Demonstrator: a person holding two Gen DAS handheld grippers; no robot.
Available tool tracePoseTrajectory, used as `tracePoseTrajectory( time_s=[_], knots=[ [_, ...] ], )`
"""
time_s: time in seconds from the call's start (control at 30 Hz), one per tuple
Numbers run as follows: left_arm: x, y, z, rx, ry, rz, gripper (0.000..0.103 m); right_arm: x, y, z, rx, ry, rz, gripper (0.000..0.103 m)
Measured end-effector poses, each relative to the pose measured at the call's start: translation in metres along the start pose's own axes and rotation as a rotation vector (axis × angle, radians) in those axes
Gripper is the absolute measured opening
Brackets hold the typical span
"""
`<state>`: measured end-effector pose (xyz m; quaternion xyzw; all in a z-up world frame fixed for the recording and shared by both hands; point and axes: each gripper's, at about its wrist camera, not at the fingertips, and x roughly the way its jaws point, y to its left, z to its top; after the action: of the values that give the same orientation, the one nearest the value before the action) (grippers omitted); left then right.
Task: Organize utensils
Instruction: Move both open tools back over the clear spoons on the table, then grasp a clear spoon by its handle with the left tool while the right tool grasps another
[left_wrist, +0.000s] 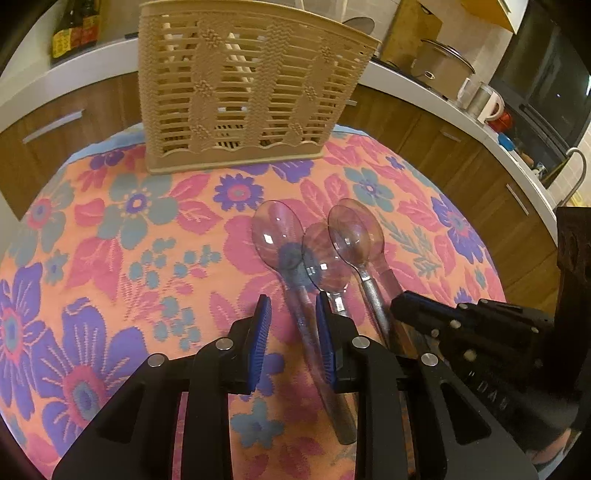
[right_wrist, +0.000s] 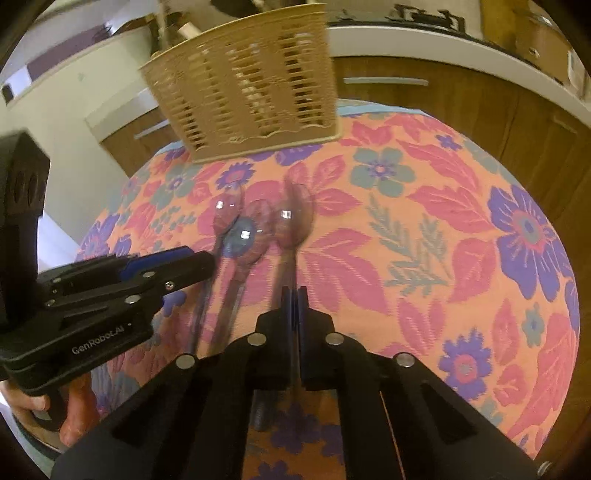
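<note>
Several clear plastic spoons lie side by side on the floral tablecloth, bowls pointing toward the beige slatted utensil basket (left_wrist: 243, 85) at the back. My left gripper (left_wrist: 291, 314) is open, its blue pads on either side of the handle of the leftmost spoon (left_wrist: 277, 236). My right gripper (right_wrist: 294, 297) is shut on the handle of the rightmost spoon (right_wrist: 297, 221), whose bowl sticks out ahead. In the left wrist view the right gripper (left_wrist: 406, 306) comes in from the right over the spoon handles. The basket also shows in the right wrist view (right_wrist: 251, 88).
The round table with the floral cloth (left_wrist: 110, 240) stands in a kitchen. Wooden cabinets (left_wrist: 461, 155) and a white counter curve behind it, carrying bottles (left_wrist: 74, 29), a pot (left_wrist: 443, 59) and a kettle (left_wrist: 487, 103). A hand (right_wrist: 37, 406) holds the left gripper.
</note>
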<state>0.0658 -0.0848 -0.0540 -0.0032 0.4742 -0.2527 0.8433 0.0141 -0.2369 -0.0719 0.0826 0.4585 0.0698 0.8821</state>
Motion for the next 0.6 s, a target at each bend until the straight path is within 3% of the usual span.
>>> tracePoseTrajectory(
  time_s=[0.17, 0.3, 0.43, 0.6],
  knots=[
    [0.006, -0.009, 0.001, 0.036, 0.006, 0.048, 0.023, -0.005, -0.015, -0.002, 0.027, -0.003, 0.002, 0.001],
    [0.008, -0.014, 0.001, 0.076, 0.003, 0.102, 0.015, -0.007, -0.026, -0.003, 0.063, -0.005, 0.011, 0.001],
    [0.007, -0.011, 0.000, 0.070, -0.003, 0.087, 0.014, -0.010, -0.035, -0.003, 0.086, -0.002, 0.029, 0.001],
    [0.004, -0.010, -0.002, 0.082, 0.004, 0.101, 0.011, -0.005, -0.053, -0.005, 0.175, 0.041, 0.119, 0.001]
  ],
)
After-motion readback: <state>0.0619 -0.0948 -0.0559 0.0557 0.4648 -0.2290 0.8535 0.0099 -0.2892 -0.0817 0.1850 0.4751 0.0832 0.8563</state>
